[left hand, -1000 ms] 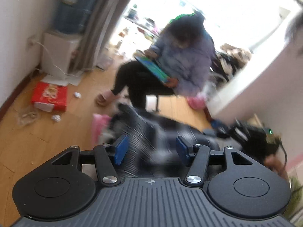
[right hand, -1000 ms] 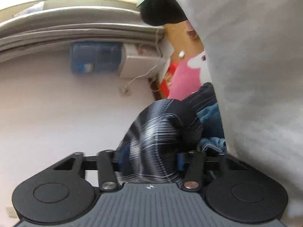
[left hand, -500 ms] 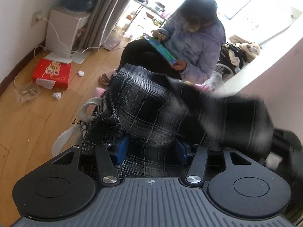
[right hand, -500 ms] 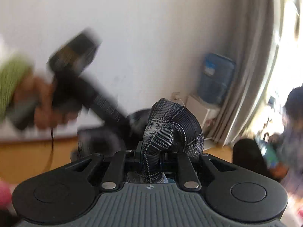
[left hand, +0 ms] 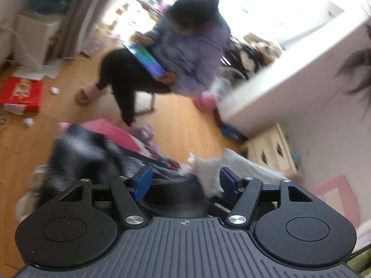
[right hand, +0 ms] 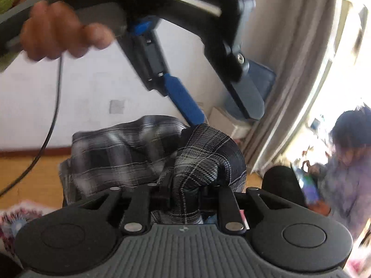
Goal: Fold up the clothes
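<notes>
A dark plaid garment (right hand: 204,159) bunches up between the fingers of my right gripper (right hand: 192,185), which still grips it while its jaws are opening; the pads are hidden under the cloth. More of the garment (right hand: 116,153) hangs to the left. My left gripper (right hand: 226,115) hovers just above it, held by a hand (right hand: 58,34), one blue pad (right hand: 183,99) touching the cloth's top. In the left wrist view my left gripper (left hand: 185,180) has its jaws opening wide. The blurred plaid cloth (left hand: 81,153) lies below and to the left, not pinched.
A person (left hand: 185,46) sits on a stool with a tablet, on the wooden floor (left hand: 185,127). A red box (left hand: 20,95) and paper scraps lie left. A white ledge (left hand: 278,81) and a drawer unit (left hand: 271,150) stand right. A cable (right hand: 51,120) hangs left.
The left gripper held plaid cloth between its pads half a second ago; now it stands wider and the cloth has slipped down and left. The left gripper has closed in over the right one.
</notes>
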